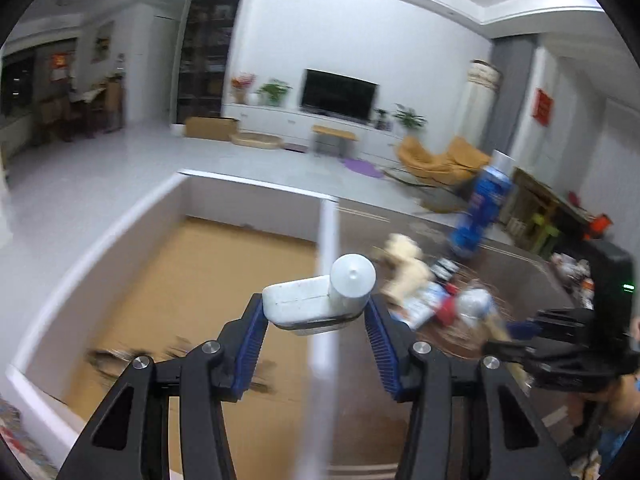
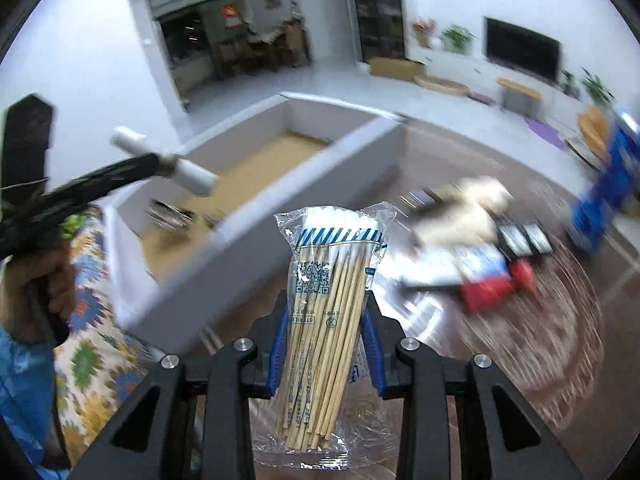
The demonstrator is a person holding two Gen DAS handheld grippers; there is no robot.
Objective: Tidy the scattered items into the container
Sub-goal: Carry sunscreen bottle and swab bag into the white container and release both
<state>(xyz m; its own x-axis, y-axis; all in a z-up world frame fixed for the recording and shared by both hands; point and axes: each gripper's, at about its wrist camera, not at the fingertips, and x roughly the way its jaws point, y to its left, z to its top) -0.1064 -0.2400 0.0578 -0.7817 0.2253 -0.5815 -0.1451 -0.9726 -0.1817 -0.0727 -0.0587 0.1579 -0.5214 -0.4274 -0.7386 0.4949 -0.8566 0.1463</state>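
The left tongs (image 1: 316, 312) are clenched on a white bottle (image 1: 304, 304) with a round grey-white cap, gripped across its body so the cap sticks out sideways. In the right wrist view the same bottle (image 2: 192, 174) shows crosswise in the tongs at about ten o'clock, over the open box. The right tongs (image 2: 326, 344) are clenched on a clear packet of cotton swabs (image 2: 328, 316), pinched near its lower half so the cotton heads stand up toward twelve o'clock; held low like this, the loose sticks probably stay bundled.

The container, a white-walled cardboard box (image 1: 120, 232) with a brown floor, lies from nine to twelve o'clock of the left tongs, its near wall running straight under the bottle. A dark blurred item (image 1: 116, 356) already sits on its floor at about eight o'clock.

On the table (image 2: 440, 160), from one to three o'clock of the right tongs, the remaining clutter waits: a cream soft toy (image 2: 464, 208), small dark and red packets (image 2: 496, 284), and a tall blue can (image 2: 604, 196), all too blurred to tell apart finely.

Both loads appear on their way to the box.
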